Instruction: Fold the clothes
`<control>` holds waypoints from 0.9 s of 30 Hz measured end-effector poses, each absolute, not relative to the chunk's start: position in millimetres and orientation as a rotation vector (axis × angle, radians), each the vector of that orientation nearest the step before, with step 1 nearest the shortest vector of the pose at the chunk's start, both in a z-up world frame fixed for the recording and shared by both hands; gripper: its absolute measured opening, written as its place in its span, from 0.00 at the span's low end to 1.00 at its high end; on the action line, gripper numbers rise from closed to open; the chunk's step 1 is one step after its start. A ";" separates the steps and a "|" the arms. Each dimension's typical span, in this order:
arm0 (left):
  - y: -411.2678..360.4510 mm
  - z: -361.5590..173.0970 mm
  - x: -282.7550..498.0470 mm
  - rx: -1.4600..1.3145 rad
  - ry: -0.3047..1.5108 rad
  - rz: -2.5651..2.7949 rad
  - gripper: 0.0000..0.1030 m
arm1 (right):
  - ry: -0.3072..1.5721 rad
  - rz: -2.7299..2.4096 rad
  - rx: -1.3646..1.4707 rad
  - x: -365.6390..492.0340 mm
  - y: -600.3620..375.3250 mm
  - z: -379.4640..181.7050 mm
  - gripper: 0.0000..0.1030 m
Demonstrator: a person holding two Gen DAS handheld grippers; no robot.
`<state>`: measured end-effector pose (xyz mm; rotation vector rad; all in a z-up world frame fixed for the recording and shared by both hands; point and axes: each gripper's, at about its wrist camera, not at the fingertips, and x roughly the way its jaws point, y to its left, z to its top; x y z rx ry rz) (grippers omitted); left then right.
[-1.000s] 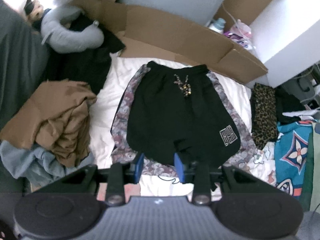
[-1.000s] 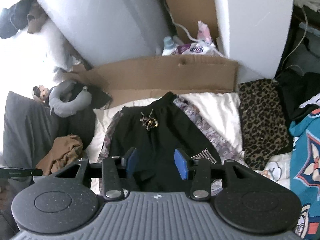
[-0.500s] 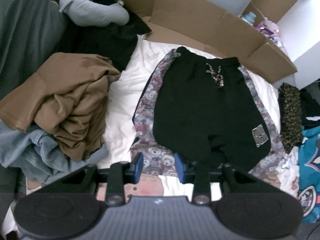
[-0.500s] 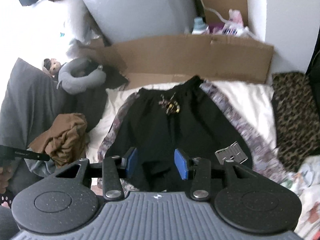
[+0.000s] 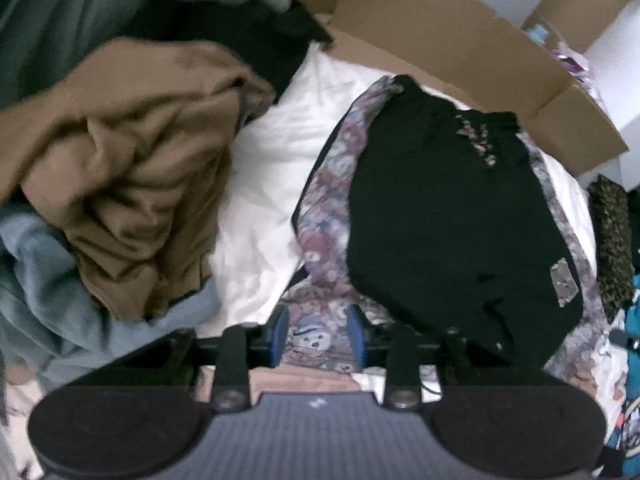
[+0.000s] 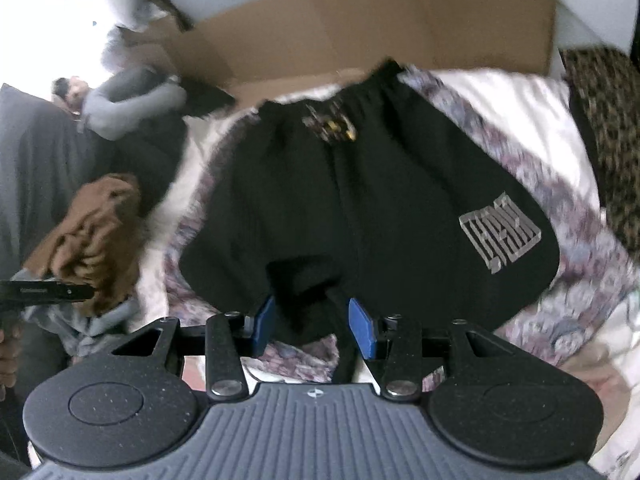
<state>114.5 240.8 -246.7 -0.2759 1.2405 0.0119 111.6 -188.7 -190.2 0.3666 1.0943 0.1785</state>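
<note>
Black shorts [image 5: 448, 216] with a silver logo patch lie flat, waistband away from me, on a patterned bear-print cloth [image 5: 320, 240] over white bedding. They also show in the right wrist view [image 6: 360, 208]. My left gripper [image 5: 318, 336] is open, low over the near left corner of the patterned cloth. My right gripper [image 6: 316, 326] is open, with the bottom hem at the crotch of the shorts between its blue pads. Neither holds anything.
A crumpled brown garment [image 5: 132, 168] on a blue-grey one [image 5: 60, 300] lies to the left. A cardboard sheet [image 5: 440, 40] borders the far side. Leopard-print cloth [image 6: 600, 128] and a grey neck pillow [image 6: 128, 104] lie at the edges.
Both grippers have moved down and closer to the bed. The left shifted towards the near left corner of the patterned cloth, the right towards the shorts' bottom hem. Both stay open.
</note>
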 end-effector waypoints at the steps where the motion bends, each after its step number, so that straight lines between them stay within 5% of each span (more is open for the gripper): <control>1: 242.5 -254.2 113.2 -0.286 1.240 0.014 0.28 | 1.102 0.174 0.371 110.9 -187.4 -198.8 0.47; 21: 241.7 -376.8 88.4 -0.339 1.244 0.103 0.27 | 1.261 0.142 0.397 114.2 -156.0 -324.3 0.46; 23: 239.8 -377.0 85.1 -0.355 1.226 0.103 0.14 | 1.277 0.144 0.395 115.9 -152.6 -333.3 0.47; 27: 236.9 -370.7 77.3 -0.358 1.190 0.135 0.02 | 1.308 0.146 0.392 119.2 -145.7 -351.3 0.46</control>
